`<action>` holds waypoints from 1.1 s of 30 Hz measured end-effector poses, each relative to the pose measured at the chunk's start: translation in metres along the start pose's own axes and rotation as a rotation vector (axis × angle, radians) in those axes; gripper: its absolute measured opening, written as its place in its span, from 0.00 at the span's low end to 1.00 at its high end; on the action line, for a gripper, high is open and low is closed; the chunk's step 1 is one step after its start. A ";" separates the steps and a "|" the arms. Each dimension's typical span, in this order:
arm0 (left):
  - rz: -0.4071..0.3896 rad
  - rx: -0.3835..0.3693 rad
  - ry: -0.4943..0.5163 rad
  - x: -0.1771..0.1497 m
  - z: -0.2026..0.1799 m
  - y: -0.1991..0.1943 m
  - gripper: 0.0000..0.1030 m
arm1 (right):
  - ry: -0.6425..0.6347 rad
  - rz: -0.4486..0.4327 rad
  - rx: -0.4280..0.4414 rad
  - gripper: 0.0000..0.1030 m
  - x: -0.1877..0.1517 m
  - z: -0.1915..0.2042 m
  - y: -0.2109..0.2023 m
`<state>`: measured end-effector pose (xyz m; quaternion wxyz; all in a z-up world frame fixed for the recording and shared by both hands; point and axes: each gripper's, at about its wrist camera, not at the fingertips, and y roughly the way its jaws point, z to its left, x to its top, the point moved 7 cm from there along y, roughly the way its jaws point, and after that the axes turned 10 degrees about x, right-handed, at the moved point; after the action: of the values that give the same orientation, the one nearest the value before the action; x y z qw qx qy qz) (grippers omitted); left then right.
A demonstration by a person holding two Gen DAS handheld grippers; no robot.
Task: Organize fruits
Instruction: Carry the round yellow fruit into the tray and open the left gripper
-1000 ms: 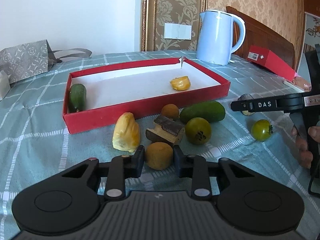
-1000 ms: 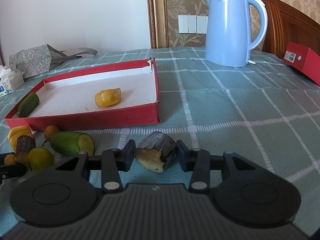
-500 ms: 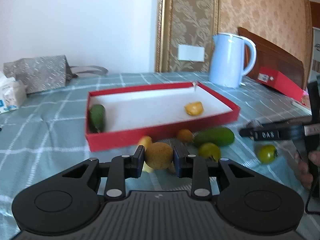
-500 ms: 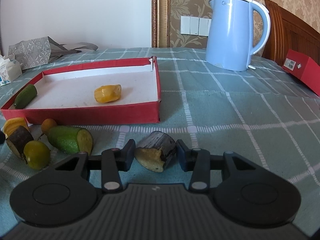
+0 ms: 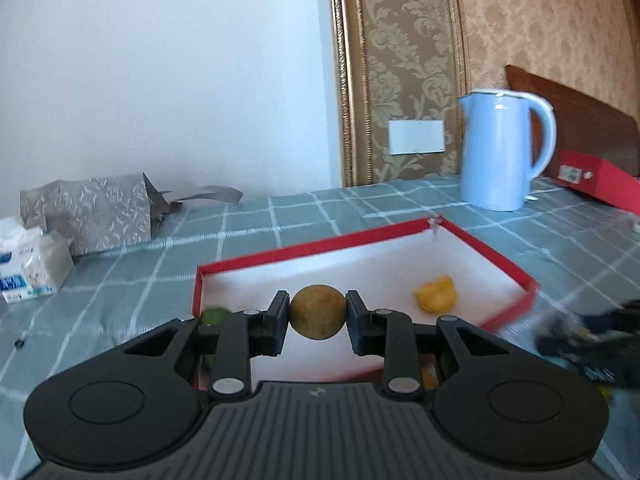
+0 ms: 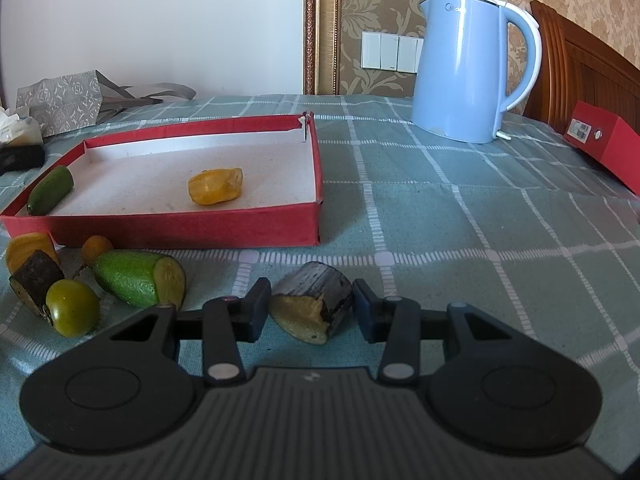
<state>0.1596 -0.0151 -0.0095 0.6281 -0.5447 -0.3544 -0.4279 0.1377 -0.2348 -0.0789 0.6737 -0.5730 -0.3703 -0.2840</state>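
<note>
Your left gripper (image 5: 318, 317) is clamped on a small round fruit (image 5: 318, 317) — a dull, yellow-brown ball with fine speckles and a matte skin. Both black pads press its sides, and it hangs in the air above the near part of the red tray (image 5: 500, 258). The tray is a shallow cardboard box lid with thin red walls and a white, slightly grainy floor. On that floor lie a lumpy, glossy yellow fruit piece (image 5: 436, 298) and, at the left end, a smooth green fruit (image 6: 51, 189) leaning against the wall.

Your right gripper (image 6: 310, 308) stands spread around a chunk (image 6: 314, 306) that rests on the checked teal tablecloth (image 6: 460, 216) — rough, dark, bark-like rind on top, a pale yellow cut face toward you. Its fingers sit just beside the chunk; whether either touches it is hard to tell.

Left of it lies a cluster on the cloth: a cut green fruit (image 6: 140, 278) with pebbled skin, a shiny green tomato (image 6: 72, 307), a second dark-rinded chunk (image 6: 34, 280), a small orange ball (image 6: 96, 247) and a yellow piece (image 6: 26, 245). A smooth pale-blue kettle (image 6: 464, 68) stands behind.
</note>
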 end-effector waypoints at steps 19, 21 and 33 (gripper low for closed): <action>0.221 0.096 -0.047 -0.020 0.018 0.089 0.28 | -0.005 0.000 -0.004 0.40 0.000 -0.001 0.000; 0.223 0.097 -0.058 -0.021 0.019 0.088 0.28 | -0.005 0.000 -0.004 0.40 0.000 0.000 0.000; 0.072 0.057 -0.062 -0.009 0.021 0.063 0.82 | -0.005 0.001 -0.004 0.40 0.000 0.000 0.000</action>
<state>0.2144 0.0095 -0.0384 0.6470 -0.5519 -0.3662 -0.3777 0.1379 -0.2352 -0.0789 0.6715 -0.5754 -0.3713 -0.2831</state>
